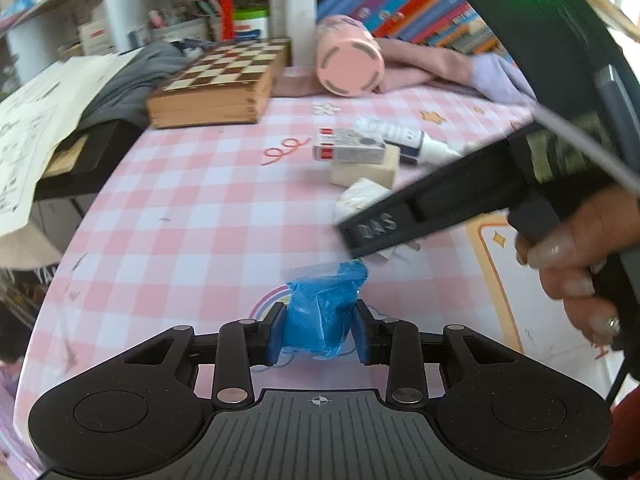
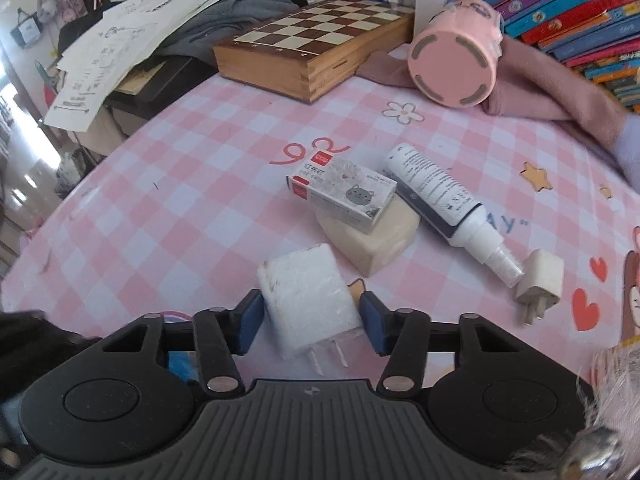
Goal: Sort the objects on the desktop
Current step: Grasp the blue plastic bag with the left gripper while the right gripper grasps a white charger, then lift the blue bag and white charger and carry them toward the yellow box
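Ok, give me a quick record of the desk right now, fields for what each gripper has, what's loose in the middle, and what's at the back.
left gripper: shut on blue wrapped packet
right gripper: around white charger, prongs toward camera, pads not clearly pressing
loose in middle: small cat-print box resting on beige block; spray bottle lying flat; second charger plug
at back: chessboard box; pink cup on its side
surface: pink checked tablecloth
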A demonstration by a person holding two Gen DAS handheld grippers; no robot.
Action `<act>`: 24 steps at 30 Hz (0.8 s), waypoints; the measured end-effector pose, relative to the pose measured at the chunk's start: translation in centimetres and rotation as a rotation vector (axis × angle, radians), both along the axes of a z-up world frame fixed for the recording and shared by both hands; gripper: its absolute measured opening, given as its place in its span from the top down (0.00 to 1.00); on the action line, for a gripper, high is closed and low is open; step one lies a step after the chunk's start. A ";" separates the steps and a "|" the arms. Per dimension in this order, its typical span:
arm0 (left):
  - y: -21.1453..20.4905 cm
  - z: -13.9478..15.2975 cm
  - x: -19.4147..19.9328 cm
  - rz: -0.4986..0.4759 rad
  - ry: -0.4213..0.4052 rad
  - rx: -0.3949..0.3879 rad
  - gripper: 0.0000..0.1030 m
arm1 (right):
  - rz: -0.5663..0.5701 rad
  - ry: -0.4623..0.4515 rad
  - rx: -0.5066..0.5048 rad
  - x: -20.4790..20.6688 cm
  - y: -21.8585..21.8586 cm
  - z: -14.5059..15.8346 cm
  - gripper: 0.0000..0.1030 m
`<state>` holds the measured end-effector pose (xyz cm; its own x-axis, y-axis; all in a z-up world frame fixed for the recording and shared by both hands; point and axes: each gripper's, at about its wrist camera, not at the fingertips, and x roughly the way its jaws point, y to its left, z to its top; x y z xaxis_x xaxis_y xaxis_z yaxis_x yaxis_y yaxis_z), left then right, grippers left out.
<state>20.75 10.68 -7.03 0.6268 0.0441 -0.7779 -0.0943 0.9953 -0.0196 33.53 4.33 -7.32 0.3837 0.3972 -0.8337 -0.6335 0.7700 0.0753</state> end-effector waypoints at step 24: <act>-2.1 7.7 -4.2 -0.055 -0.231 -0.047 0.70 | -0.094 -0.161 0.128 -6.7 -8.0 7.9 0.60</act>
<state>16.55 8.53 0.63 0.7889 -0.0275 -0.6139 -0.0279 0.9964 -0.0804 26.87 -3.63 0.55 0.5479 0.4520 -0.7039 -0.5714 0.8168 0.0797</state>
